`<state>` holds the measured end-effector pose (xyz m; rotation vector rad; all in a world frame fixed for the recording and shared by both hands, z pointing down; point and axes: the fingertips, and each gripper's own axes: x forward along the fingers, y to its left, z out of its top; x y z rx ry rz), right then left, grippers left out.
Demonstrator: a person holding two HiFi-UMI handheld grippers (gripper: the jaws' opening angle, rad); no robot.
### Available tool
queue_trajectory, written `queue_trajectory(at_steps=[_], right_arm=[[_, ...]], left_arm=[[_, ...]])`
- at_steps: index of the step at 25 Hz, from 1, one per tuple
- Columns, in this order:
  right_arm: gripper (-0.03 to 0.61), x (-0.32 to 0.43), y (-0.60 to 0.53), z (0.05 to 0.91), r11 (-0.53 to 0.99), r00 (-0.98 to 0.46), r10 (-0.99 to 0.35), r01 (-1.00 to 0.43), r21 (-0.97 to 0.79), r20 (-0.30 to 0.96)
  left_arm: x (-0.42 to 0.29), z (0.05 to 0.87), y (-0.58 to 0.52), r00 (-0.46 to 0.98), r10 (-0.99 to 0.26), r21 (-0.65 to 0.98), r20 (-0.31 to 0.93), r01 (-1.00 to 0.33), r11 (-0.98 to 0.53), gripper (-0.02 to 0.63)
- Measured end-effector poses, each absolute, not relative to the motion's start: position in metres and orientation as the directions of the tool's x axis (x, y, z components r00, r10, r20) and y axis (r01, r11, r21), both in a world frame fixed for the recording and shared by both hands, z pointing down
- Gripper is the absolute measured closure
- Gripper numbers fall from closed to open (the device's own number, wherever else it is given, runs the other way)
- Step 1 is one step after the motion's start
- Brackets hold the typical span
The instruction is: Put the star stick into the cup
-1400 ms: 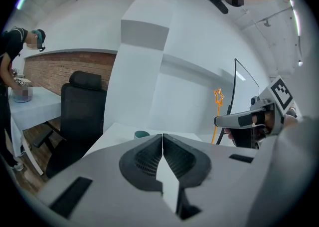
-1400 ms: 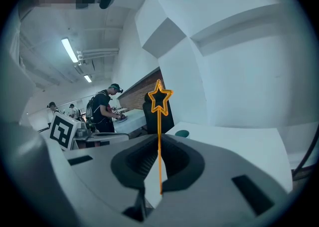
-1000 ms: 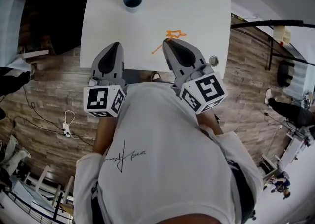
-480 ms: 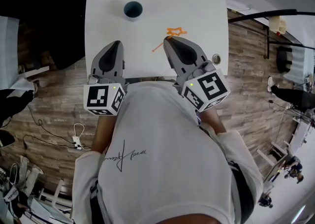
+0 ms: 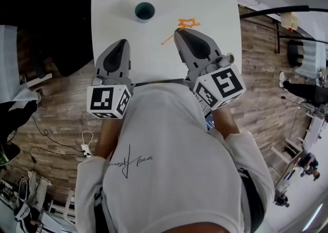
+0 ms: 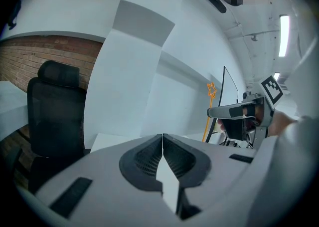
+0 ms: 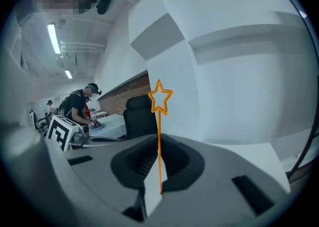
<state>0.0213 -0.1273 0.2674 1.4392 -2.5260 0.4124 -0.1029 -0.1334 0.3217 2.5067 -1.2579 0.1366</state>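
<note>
A dark blue cup [image 5: 144, 10] stands on the white table [image 5: 215, 1], toward its far left. The orange star stick [image 5: 188, 22] is clamped in my right gripper [image 5: 178, 31], which is shut on its thin shaft; the star end points away from me and to the right, and the tail pokes out to the left. In the right gripper view the star stick [image 7: 160, 97] rises upright from between the jaws of the right gripper [image 7: 159, 147]. My left gripper [image 5: 121, 42] is shut and holds nothing, over the table's near edge. The left gripper [image 6: 162, 135] also sees the star stick [image 6: 212, 90].
A black office chair [image 6: 55, 106] stands beyond the table on the left. Brown wood-plank floor [image 5: 56, 99] surrounds the table. A person [image 7: 79, 103] works at another table in the background. The cup is to the left of and beyond the star.
My right gripper has carried the star stick a little farther over the table, nearer the cup's depth. The left gripper stays shut at the near edge. The head view shifted slightly.
</note>
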Motion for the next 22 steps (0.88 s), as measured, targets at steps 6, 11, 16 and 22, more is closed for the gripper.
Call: queue_trajectory(at_steps=[6,11,16,22], right_arm=[[0.561,0.018,-0.139,0.260,0.466,-0.480,-0.821,-0.876,-0.124,0.308],[0.561,0.020,-0.146,0.254,0.460,-0.473,-0.831,-0.880,-0.118,0.292],[0.561,0.021,-0.155,0.256,0.469,-0.489,-0.827,-0.872,-0.138,0.279],[0.561,0.018,-0.177,0.256,0.491,-0.515,-0.818,-0.857,-0.153,0.257]], left_arm=[[-0.108,0.331,-0.140,0.627,-0.738,0.277,0.250,-0.777,-0.566,0.600],[-0.100,0.335,-0.138,0.649,-0.715,0.268,0.258,-0.760,-0.592,0.600],[-0.103,0.341,-0.141,0.623,-0.732,0.267,0.275,-0.781,-0.565,0.600],[-0.110,0.347,-0.147,0.589,-0.751,0.267,0.299,-0.807,-0.527,0.601]])
